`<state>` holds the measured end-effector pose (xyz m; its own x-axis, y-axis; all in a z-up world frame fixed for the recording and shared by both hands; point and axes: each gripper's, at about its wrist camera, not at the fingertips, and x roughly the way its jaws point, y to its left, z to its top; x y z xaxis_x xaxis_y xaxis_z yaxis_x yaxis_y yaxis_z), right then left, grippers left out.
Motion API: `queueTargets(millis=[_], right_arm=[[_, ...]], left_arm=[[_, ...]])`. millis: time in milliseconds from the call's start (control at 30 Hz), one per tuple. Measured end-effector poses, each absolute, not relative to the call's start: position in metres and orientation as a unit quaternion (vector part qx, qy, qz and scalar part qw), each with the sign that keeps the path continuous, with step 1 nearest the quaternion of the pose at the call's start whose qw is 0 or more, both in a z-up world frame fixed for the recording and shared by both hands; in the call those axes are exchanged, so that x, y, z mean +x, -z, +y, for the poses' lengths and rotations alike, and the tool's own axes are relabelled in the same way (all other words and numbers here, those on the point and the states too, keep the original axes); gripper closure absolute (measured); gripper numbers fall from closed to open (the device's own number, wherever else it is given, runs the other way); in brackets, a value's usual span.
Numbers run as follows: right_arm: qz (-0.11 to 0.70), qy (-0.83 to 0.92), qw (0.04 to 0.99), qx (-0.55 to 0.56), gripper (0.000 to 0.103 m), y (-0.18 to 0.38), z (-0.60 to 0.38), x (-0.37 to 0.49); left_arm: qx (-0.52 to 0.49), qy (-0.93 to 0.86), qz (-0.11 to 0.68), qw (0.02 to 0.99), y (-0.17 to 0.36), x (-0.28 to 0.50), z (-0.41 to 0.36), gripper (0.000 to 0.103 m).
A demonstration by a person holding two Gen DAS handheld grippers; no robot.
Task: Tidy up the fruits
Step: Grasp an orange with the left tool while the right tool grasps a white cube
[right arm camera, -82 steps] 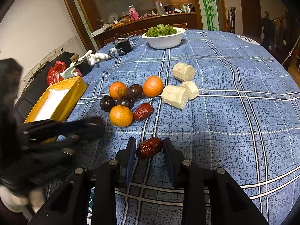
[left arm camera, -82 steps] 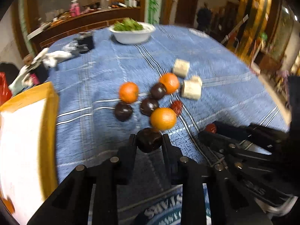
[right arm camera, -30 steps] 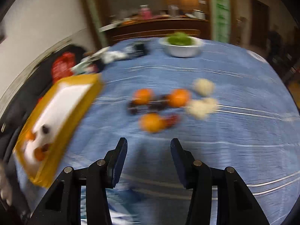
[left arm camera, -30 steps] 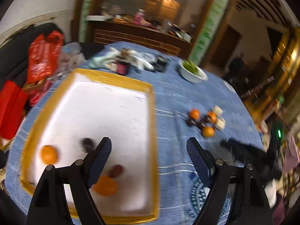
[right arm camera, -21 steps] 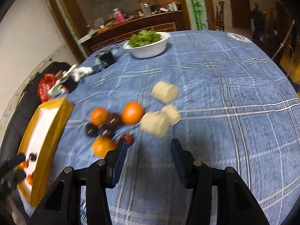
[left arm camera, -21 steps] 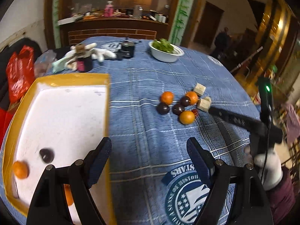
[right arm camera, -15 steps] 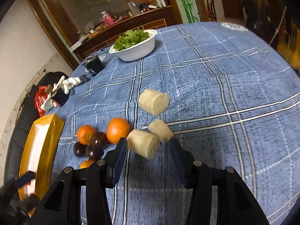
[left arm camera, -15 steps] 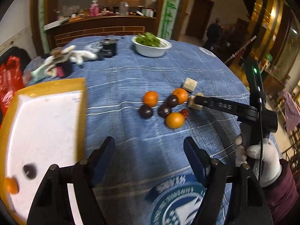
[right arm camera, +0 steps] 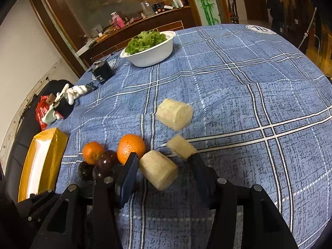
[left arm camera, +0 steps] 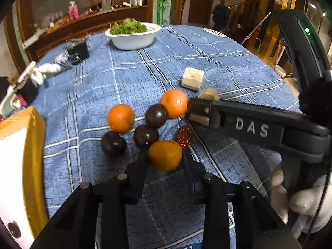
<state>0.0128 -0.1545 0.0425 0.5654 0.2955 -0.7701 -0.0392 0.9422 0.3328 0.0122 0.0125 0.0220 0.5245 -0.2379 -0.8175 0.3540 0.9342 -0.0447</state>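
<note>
Fruit lies clustered on the blue checked tablecloth (left arm camera: 124, 76). My left gripper (left arm camera: 165, 156) is open with its fingers on either side of the nearest orange (left arm camera: 165, 154). Beyond it lie three dark plums (left arm camera: 146, 136), two more oranges (left arm camera: 121, 117) and a red date (left arm camera: 184, 136). My right gripper (right arm camera: 162, 167) is open around a pale sugarcane chunk (right arm camera: 158, 172); it reaches in from the right in the left wrist view (left arm camera: 197, 112). Two more pale chunks (right arm camera: 174, 114) lie beyond. The yellow-rimmed white tray (left arm camera: 35, 145) sits at the left.
A white bowl of greens (left arm camera: 132, 35) stands at the far side of the table. A black box (left arm camera: 77, 50) and white gloves (left arm camera: 39, 72) lie at the far left. A red bag (right arm camera: 40, 112) sits off the table's left edge.
Both grippers dropped their earlier fruit at the tray, then swung back to the cluster. The left now straddles the nearest orange; the right now straddles a pale chunk.
</note>
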Motion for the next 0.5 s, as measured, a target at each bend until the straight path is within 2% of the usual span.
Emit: queueTargets(millis=[267,300,333,500], right_arm=[[0.448,-0.126,0.873,0.144,0.043,-0.039,-0.152,0.011],[0.448,-0.126,0.873,0.144,0.045,-0.040,-0.152,0.010],[0.448,-0.127,0.873,0.145,0.058,-0.040,-0.152,0.010],[0.448,-0.118,0.878,0.122,0.060,-0.044,-0.147,0.003]], left_arm=[[0.028,0.149,0.449,0.880,-0.035,0.003,0.035,0.072],[0.023,0.145,0.447,0.882,-0.039,-0.001,0.041,0.072],[0.018,0.143,0.445,0.884,-0.041,-0.002,0.044,0.072],[-0.015,0.130,0.429,0.894,-0.060,-0.021,0.072,0.072]])
